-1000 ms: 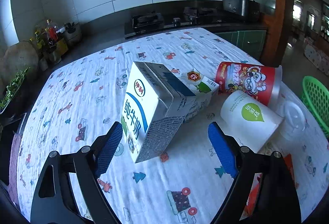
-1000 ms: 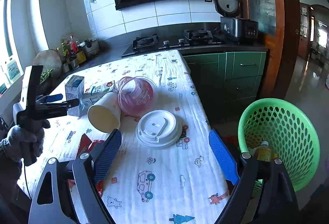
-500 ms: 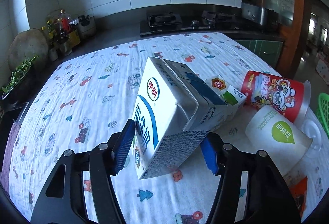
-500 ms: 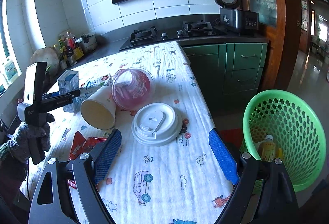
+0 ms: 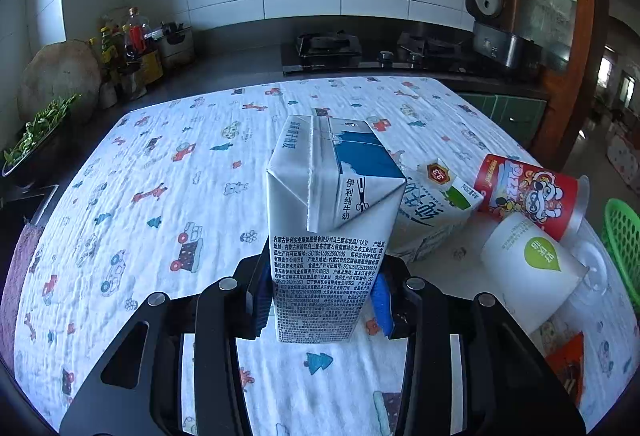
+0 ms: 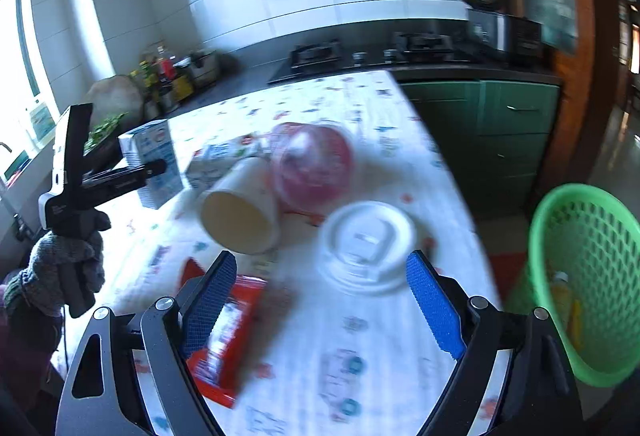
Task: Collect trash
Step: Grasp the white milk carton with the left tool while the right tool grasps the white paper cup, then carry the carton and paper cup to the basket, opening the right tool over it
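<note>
Desk [image 5: 168, 171]: we see it spread with a white cloth printed with small cartoon cars and animals; everything below is placed against the milk carton.
Basket [image 6: 592, 276]: green, beside the desk and well apart from the carton, with a yellow bottle inside.
Milk carton [image 5: 332, 220]: white and blue, upright on the desk, clamped by our left gripper.
Left gripper [image 5: 322, 296]: its jaws have just been closing, and the blue pads now press both sides of the carton's lower half.
Right gripper [image 6: 318, 308]: jaws wide with nothing between them, hovering above the desk well apart from the carton.
Red cup [image 5: 528, 191]: on its side, beyond the smaller carton.
White paper cup [image 5: 528, 268]: on its side, near the carton.
Smaller carton [image 5: 436, 207]: lying flat just beside the milk carton.
White lid [image 6: 368, 244]: flat on the desk, past the cups.
Red wrapper [image 6: 228, 324]: flat, near our right gripper.
</note>
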`<action>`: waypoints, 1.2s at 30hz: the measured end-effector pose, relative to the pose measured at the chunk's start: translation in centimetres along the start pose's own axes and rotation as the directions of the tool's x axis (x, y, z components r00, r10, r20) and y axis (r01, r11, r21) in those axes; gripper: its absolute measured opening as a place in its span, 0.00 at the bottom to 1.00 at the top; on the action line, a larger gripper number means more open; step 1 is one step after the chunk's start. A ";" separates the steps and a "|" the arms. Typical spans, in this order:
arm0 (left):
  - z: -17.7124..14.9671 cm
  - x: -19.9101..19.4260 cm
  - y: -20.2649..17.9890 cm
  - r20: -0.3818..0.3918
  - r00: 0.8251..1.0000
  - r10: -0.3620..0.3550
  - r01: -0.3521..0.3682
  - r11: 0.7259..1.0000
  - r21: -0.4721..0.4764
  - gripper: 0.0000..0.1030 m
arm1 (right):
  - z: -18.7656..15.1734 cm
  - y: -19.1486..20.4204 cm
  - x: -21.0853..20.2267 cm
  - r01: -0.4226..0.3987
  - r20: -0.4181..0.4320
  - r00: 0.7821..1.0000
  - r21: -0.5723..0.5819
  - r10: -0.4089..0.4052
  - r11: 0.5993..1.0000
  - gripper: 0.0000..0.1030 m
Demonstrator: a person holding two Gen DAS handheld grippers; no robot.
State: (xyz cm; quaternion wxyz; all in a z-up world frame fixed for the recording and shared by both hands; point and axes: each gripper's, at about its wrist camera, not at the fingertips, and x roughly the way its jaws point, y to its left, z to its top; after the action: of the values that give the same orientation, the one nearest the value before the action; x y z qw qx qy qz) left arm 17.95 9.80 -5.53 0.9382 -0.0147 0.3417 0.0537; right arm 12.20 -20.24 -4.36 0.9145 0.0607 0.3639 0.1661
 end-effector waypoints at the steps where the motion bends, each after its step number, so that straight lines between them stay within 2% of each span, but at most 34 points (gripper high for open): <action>1: 0.0 -0.3 0.2 0.004 1.000 -0.002 0.002 1.000 -0.003 0.39 | 0.3 0.6 0.4 -0.015 -0.005 1.000 -0.009 0.015 1.000 0.81; 5: 0.2 -1.3 1.0 0.021 1.000 -0.009 0.009 1.000 -0.017 0.39 | 1.2 3.3 2.5 -0.062 -0.032 0.998 -0.050 0.061 0.997 0.81; 10: 0.6 -2.1 2.1 0.037 0.999 -0.010 0.011 1.000 -0.029 0.39 | 2.5 5.4 5.1 -0.110 -0.067 0.992 -0.048 0.106 0.993 0.81; 19: 1.0 -2.9 2.6 0.057 0.998 -0.028 0.030 0.999 -0.034 0.39 | 4.0 7.0 9.3 -0.091 -0.124 0.989 -0.050 0.085 0.995 0.80; 24: 1.2 -3.2 2.2 0.065 0.997 -0.045 0.047 0.999 -0.027 0.39 | 4.0 7.0 11.1 -0.078 -0.156 0.985 -0.038 0.071 0.996 0.75; 27: 1.3 -3.4 1.9 0.068 0.996 -0.054 0.055 0.998 -0.023 0.39 | 3.8 7.0 11.8 -0.070 -0.175 0.983 -0.045 0.061 0.996 0.69; 36: 1.5 -4.4 0.8 0.086 0.993 -0.080 0.080 0.997 -0.006 0.39 | 3.2 6.8 10.4 -0.089 -0.151 0.985 -0.035 0.083 0.995 0.66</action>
State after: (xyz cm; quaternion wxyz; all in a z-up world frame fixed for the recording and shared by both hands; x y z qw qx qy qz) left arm 15.44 10.25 -1.52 0.9532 -0.0303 0.3002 0.0182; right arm 19.68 -10.26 -7.14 0.8776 0.0445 0.4251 0.2171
